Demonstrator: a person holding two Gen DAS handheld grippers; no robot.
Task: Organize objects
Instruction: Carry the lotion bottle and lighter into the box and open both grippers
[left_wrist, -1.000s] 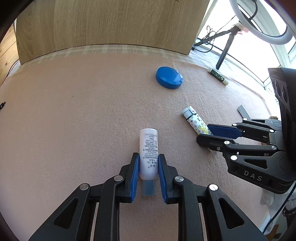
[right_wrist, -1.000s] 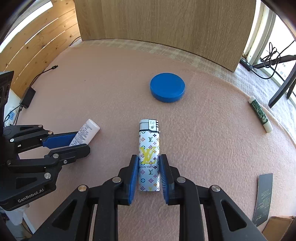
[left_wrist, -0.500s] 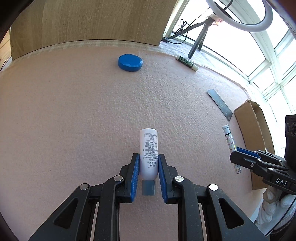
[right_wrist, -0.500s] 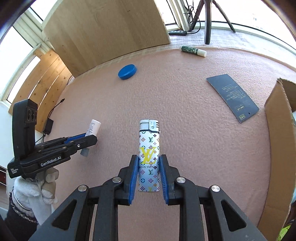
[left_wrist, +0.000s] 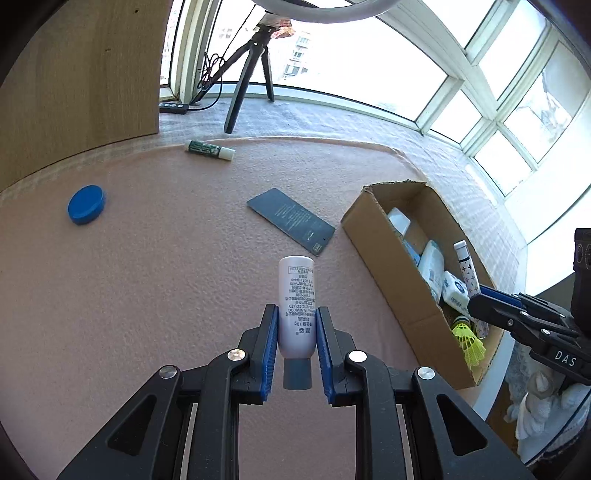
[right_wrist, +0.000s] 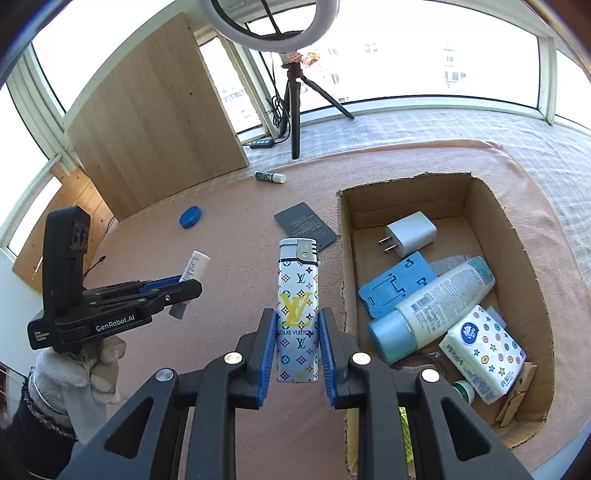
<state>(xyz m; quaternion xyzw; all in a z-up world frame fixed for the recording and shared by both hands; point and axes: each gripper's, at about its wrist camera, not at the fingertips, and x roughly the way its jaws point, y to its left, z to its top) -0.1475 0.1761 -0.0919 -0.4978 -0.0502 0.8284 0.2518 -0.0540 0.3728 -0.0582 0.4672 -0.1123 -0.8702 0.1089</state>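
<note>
My left gripper (left_wrist: 295, 328) is shut on a small white tube (left_wrist: 296, 295) with a grey cap, held in the air above the pink mat. My right gripper (right_wrist: 297, 332) is shut on a white patterned lighter (right_wrist: 298, 295), held up just left of the open cardboard box (right_wrist: 517, 236). The box holds a white charger (right_wrist: 410, 232), a blue holder (right_wrist: 399, 288), a lotion bottle (right_wrist: 436, 306) and a tissue pack (right_wrist: 484, 350). In the left wrist view the box (left_wrist: 388, 254) lies to the right, with the right gripper (left_wrist: 476, 295) over it.
On the mat lie a blue round lid (left_wrist: 86, 204), a dark card (left_wrist: 291, 220) and a green-and-white stick (left_wrist: 209, 150). A ring light tripod (right_wrist: 293, 110) and a wooden board (right_wrist: 155, 122) stand at the back. A yellow shuttlecock (left_wrist: 469, 338) sits in the box.
Both grippers have lifted their objects off the mat and swung right toward the cardboard box. The right gripper with the lighter now hangs at the box's left edge.
</note>
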